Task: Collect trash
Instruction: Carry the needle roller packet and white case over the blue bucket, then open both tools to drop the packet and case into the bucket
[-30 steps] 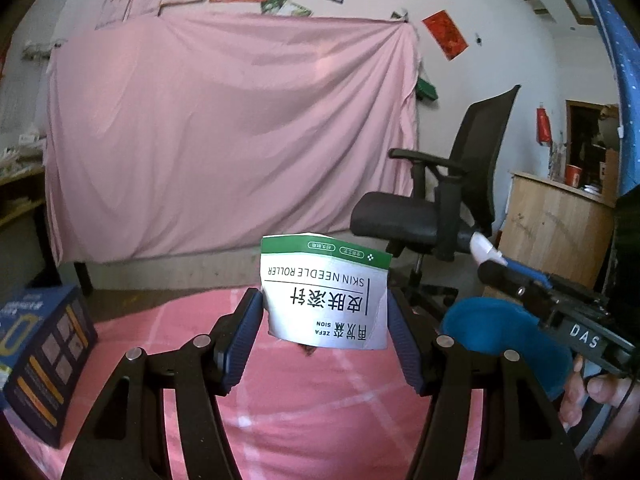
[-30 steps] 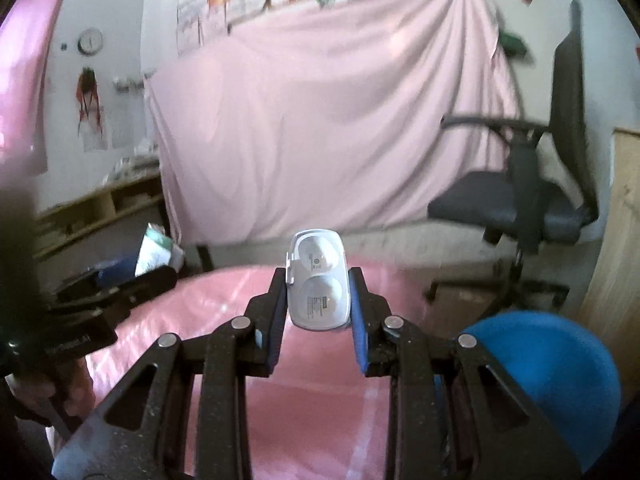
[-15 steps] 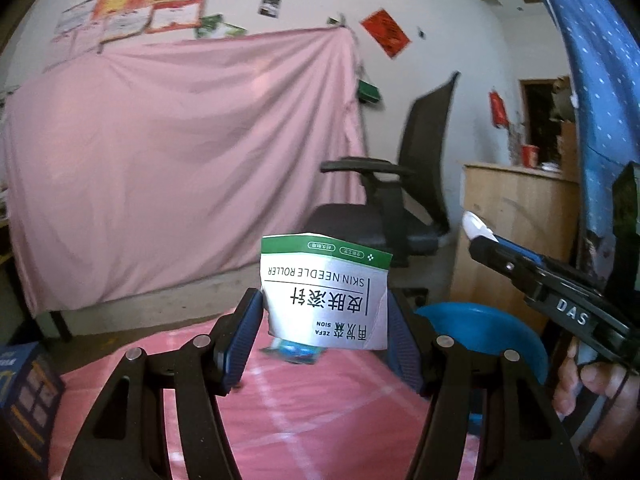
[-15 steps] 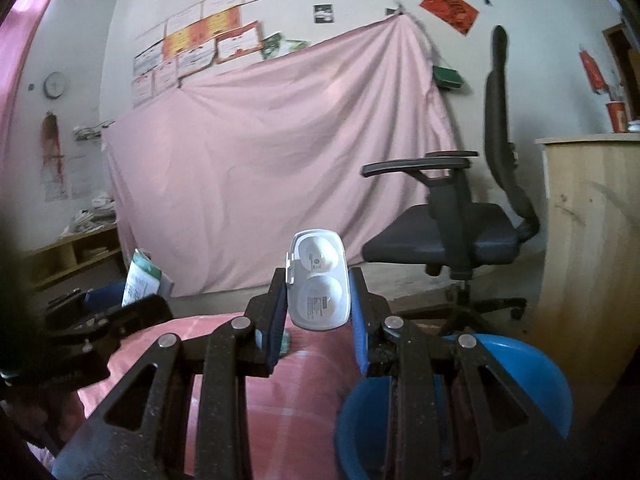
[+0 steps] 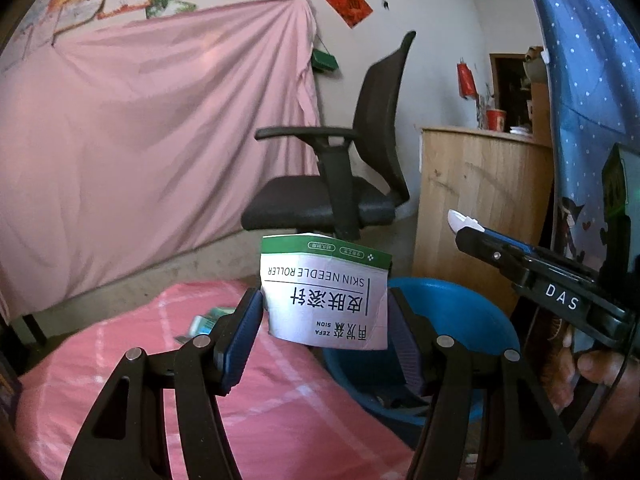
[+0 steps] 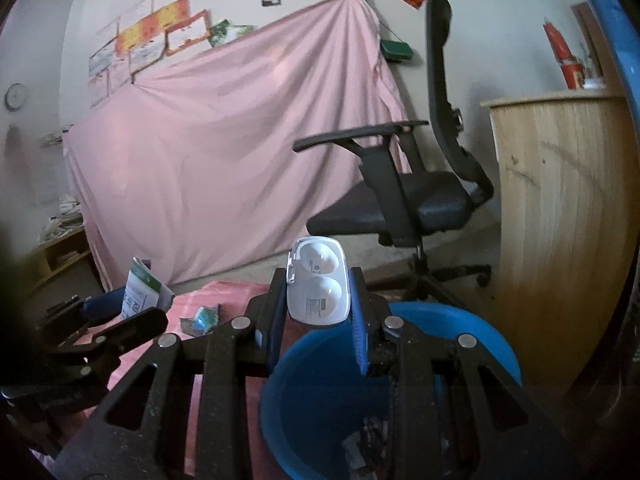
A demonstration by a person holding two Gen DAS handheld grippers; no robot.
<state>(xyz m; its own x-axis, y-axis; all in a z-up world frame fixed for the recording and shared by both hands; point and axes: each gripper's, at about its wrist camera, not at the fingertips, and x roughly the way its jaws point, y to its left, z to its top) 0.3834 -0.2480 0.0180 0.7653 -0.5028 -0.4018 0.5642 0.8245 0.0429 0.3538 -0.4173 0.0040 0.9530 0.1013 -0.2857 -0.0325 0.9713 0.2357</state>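
Grippers (image 5: 324, 320) (image 6: 319, 300) clamp box (image 5: 326, 292), case (image 6: 318, 282) over basin (image 6: 316, 384)

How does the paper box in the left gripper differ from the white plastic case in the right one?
The paper box is flat-sided and creased, with a green band and black print; the plastic case is rounded, plain white, with two round hollows. The box is wider, so the left gripper stands wider apart than the right gripper. Both are clamped by their sides, near the blue tub.

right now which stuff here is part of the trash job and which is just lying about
Job:
left gripper holding skin needle roller packet
right gripper holding white plastic case
blue bin
wrappers on pink cloth

Lying about:
office chair
wooden cabinet
pink sheet
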